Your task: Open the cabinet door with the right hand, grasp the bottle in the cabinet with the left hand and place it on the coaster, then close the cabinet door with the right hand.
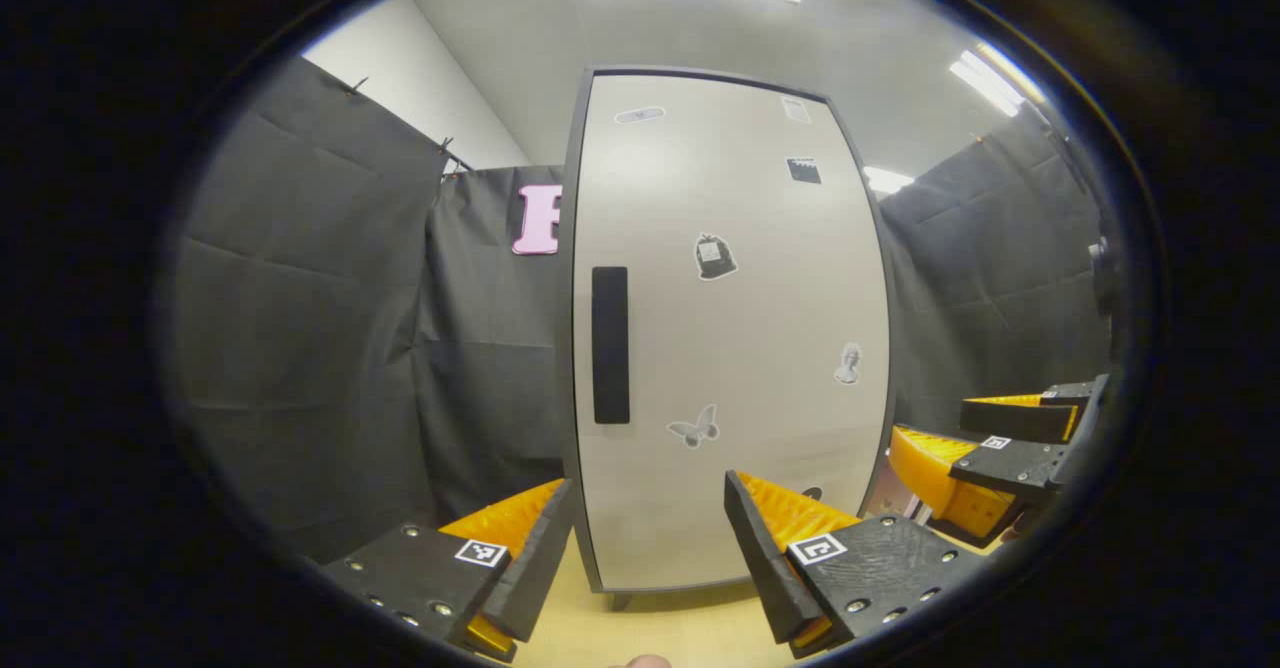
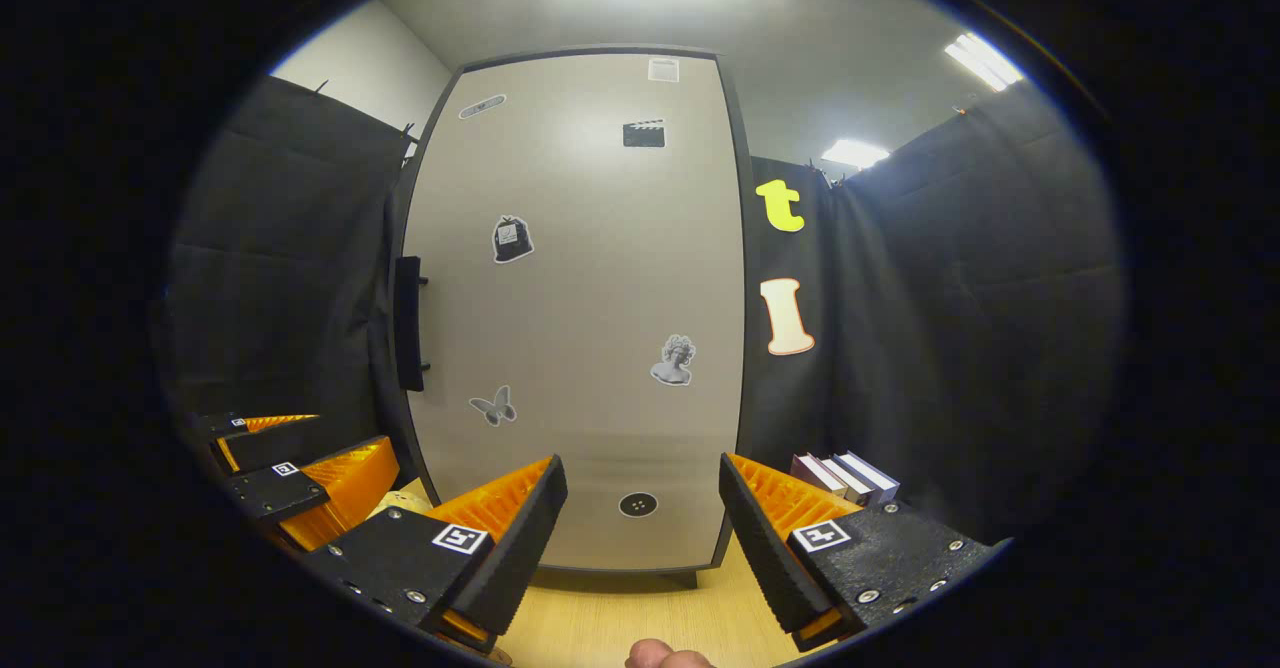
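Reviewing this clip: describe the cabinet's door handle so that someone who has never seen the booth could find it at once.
Start at the tall pale cabinet standing on the wooden table against the black cloth. Its shut door carries several small stickers, among them a butterfly sticker. The handle is the long dark upright bar at mid height near the door's left edge, the one raised fitting among flat stickers.

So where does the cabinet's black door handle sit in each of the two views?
Left gripper view: the handle is a dark vertical bar near the left edge of the cabinet door, left of picture centre.
Right gripper view: the handle stands out from the door's left edge, seen more side-on, well left of centre.
Shared landmark: the butterfly sticker, just right of the handle's lower end.
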